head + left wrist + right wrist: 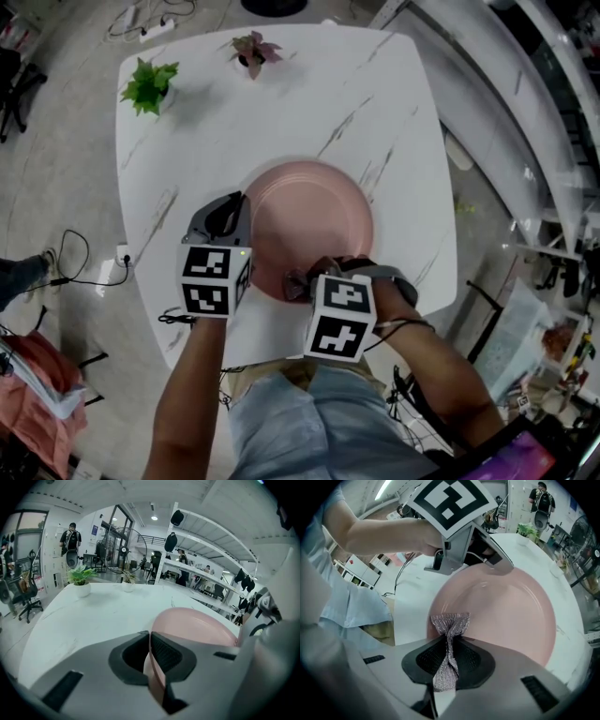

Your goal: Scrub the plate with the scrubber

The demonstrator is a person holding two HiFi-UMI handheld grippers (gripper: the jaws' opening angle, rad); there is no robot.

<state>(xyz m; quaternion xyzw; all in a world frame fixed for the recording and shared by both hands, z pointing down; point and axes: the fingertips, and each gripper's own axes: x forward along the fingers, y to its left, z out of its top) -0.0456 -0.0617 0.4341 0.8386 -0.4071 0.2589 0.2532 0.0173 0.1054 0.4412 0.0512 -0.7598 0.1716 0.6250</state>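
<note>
A pink plate (309,225) lies on the white marble table (281,103), near its front edge. My left gripper (246,202) is shut on the plate's left rim; in the left gripper view the pink plate (197,625) has its rim pinched between the dark pads. My right gripper (298,284) points steeply down at the plate's near edge, shut on a silvery mesh scrubber (447,641). The scrubber's free end (450,620) fans out over the near edge of the plate (506,606).
Two small potted plants stand at the table's far side, a green one (148,84) and a reddish one (253,52). Cables (84,267) lie on the floor to the left. Shelving and clutter (553,309) stand to the right of the table.
</note>
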